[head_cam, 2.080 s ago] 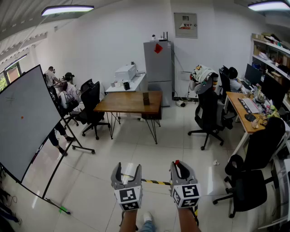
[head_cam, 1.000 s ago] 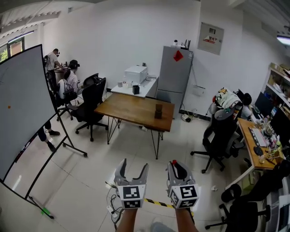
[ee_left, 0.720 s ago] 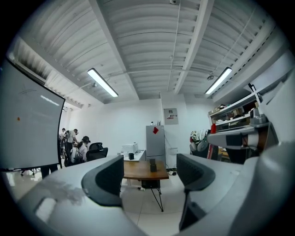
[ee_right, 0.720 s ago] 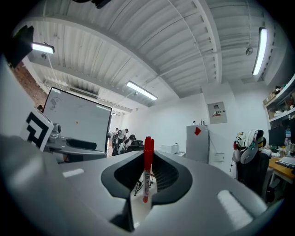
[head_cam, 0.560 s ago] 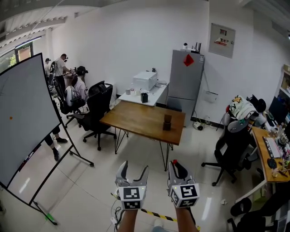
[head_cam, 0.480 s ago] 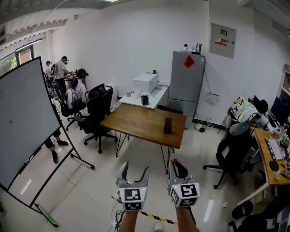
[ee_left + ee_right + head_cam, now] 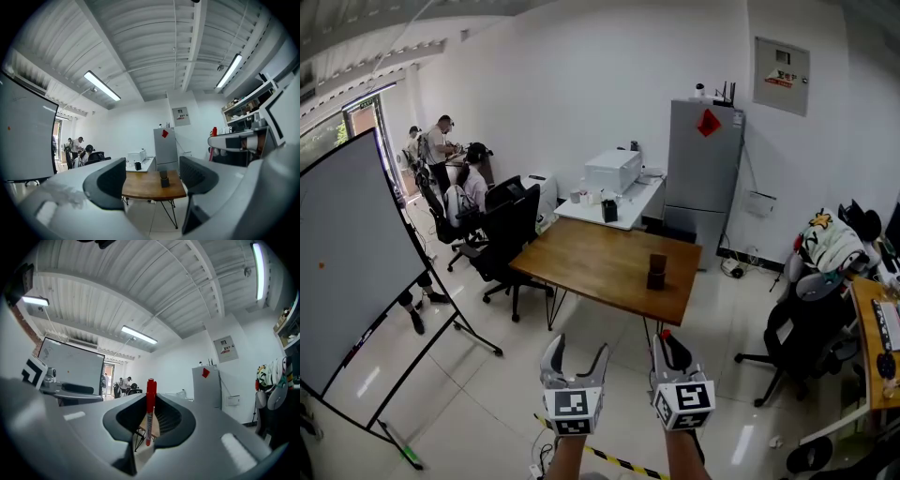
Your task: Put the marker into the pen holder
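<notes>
Right gripper (image 7: 672, 349) clamped on red marker (image 7: 150, 411), upright, likely ready for drop-in. Left gripper (image 7: 574, 354) jaws apart, empty. Pen holder (image 7: 657, 272) on wooden table (image 7: 600, 267); both grippers well short of table.

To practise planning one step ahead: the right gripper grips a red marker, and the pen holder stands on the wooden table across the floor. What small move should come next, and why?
Probably a step forward toward the wooden table, with the right gripper shut on the marker. The pen holder stands well ahead of both grippers, likely out of reach.
</notes>
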